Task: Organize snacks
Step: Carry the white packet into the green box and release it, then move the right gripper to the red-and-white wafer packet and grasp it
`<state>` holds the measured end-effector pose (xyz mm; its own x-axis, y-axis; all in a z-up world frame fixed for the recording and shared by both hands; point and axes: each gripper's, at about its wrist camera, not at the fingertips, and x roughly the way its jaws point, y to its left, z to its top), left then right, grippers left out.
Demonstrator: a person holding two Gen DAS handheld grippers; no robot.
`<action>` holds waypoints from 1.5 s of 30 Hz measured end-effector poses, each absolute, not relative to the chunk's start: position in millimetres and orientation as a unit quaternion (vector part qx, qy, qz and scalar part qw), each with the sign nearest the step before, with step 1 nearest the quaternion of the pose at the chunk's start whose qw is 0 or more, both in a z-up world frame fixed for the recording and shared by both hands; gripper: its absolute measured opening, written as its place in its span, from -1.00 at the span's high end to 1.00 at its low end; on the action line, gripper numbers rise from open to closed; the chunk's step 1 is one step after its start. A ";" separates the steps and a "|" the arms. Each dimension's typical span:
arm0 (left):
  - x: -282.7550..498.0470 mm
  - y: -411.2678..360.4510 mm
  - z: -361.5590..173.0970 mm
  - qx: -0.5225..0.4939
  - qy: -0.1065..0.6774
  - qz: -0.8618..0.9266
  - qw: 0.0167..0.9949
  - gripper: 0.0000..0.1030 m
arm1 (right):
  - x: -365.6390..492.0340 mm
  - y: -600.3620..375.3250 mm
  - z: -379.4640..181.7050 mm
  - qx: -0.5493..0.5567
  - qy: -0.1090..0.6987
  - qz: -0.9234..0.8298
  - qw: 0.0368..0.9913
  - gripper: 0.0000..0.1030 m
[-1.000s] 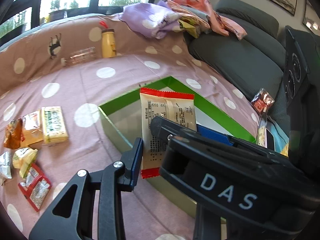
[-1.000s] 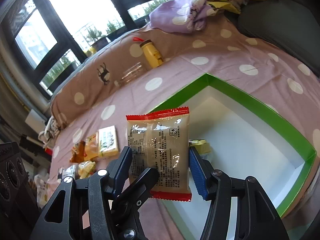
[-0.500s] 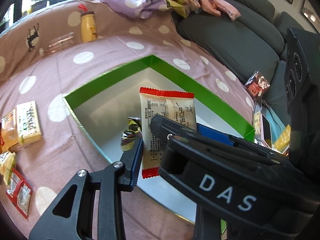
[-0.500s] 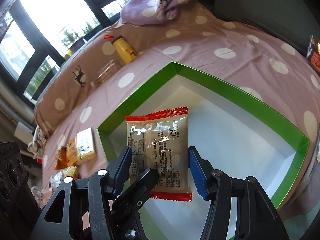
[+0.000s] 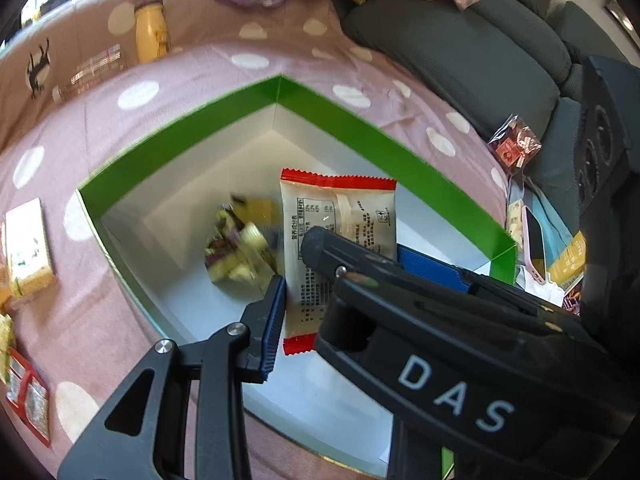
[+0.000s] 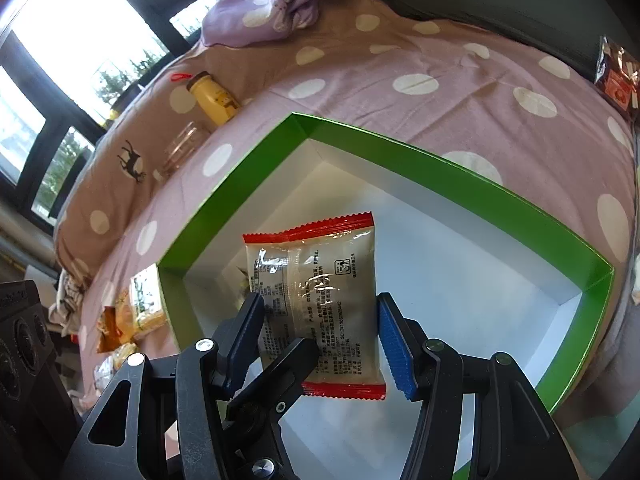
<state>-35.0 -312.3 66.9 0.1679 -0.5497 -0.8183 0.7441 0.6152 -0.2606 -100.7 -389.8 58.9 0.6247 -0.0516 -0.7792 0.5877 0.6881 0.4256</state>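
Left wrist view: the left gripper [image 5: 340, 264] has its fingers closed on a red-edged packet [image 5: 340, 216], held upright over the white floor of the green box [image 5: 192, 140]. A yellow snack [image 5: 240, 248] lies blurred in the box.

Right wrist view: the right gripper [image 6: 320, 332] fingers grip the same packet [image 6: 316, 272] by its side edges, above the box [image 6: 224, 204] on the spotted cloth [image 6: 400, 60].

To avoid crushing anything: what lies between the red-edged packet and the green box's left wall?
A yellow-and-purple wrapped snack, blurred, on the green box's floor; the left wrist view shows it.
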 end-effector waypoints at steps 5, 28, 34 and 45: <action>-36.3 -316.1 65.1 0.115 0.473 -0.413 0.769 0.42 | -98.3 -393.1 52.7 0.354 0.395 -0.186 0.827 -0.17; -26.7 -140.5 127.4 -0.010 0.376 -0.249 0.892 -0.68 | -89.6 -336.0 104.4 0.291 0.315 -0.115 0.896 -0.75; -18.1 -62.1 113.0 -0.061 0.386 -0.157 0.907 -0.81 | -69.2 -293.0 108.2 0.234 0.336 -0.086 0.908 -0.76; 2.8 21.4 74.7 -0.138 0.418 -0.041 0.897 -0.81 | -34.7 -217.3 89.8 0.135 0.393 -0.046 0.908 -0.76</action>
